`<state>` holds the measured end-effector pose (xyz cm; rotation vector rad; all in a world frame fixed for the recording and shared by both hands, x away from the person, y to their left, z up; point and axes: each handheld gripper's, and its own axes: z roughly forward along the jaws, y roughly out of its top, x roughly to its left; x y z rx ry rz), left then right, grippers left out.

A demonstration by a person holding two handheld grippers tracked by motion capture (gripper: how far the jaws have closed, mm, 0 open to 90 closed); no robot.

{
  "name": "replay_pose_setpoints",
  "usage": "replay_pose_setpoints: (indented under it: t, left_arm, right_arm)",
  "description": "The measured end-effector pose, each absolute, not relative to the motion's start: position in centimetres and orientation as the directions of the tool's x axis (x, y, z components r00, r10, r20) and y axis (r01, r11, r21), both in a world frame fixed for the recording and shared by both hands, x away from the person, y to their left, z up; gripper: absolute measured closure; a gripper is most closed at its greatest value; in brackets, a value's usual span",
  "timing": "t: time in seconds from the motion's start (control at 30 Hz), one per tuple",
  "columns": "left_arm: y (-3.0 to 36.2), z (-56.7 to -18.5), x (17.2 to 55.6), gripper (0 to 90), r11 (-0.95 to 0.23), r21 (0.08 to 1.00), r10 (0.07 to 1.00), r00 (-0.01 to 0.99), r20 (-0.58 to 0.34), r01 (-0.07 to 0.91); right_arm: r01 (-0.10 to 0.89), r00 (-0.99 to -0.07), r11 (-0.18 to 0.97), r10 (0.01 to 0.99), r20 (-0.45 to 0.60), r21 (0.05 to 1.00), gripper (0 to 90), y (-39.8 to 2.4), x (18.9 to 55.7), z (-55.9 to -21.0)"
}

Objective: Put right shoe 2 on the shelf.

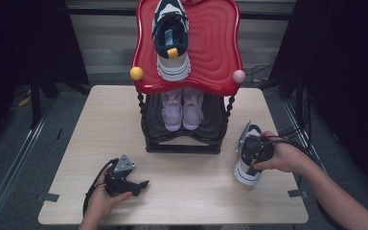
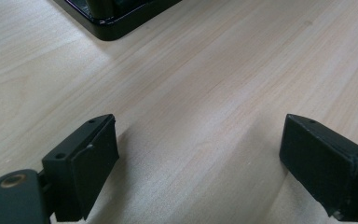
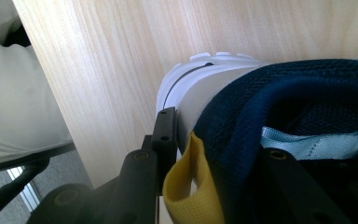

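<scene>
A navy and white sneaker (image 1: 246, 173) stands on the wooden table (image 1: 100, 124), right of the shoe rack. My right gripper (image 1: 254, 151) is shut on its heel collar from above. In the right gripper view one jaw lies outside the white heel and the other inside the navy opening of the sneaker (image 3: 279, 93), beside a yellow pull tab (image 3: 186, 186); the right gripper (image 3: 216, 140) holds it near the table's edge. A matching sneaker (image 1: 171, 38) lies on the rack's red top shelf (image 1: 215, 48). My left gripper (image 1: 141, 184) rests open on the table at front left, its jaws wide apart with nothing between them (image 2: 200, 140).
The black shoe rack (image 1: 182, 143) stands mid-table with a pair of pink shoes (image 1: 182, 109) on its lower shelf. Its base corner (image 2: 112, 18) lies ahead of the left jaws. Yellow (image 1: 136, 73) and pink (image 1: 238, 76) knobs mark the red shelf's front corners.
</scene>
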<state>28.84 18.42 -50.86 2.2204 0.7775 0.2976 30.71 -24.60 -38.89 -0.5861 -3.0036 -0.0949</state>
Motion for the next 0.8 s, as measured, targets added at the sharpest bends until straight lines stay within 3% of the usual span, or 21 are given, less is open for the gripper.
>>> replay_pose_setpoints:
  t: [0.8]
  left_arm:
    - [18.5, -50.8, 28.9, 11.0, -0.54, 0.719, 0.612, 0.791, -0.023, 0.438]
  right_arm:
    - [0.33, -0.943, 0.944, 0.327, 0.061, 0.031, 69.3, -23.7, 30.6, -32.6]
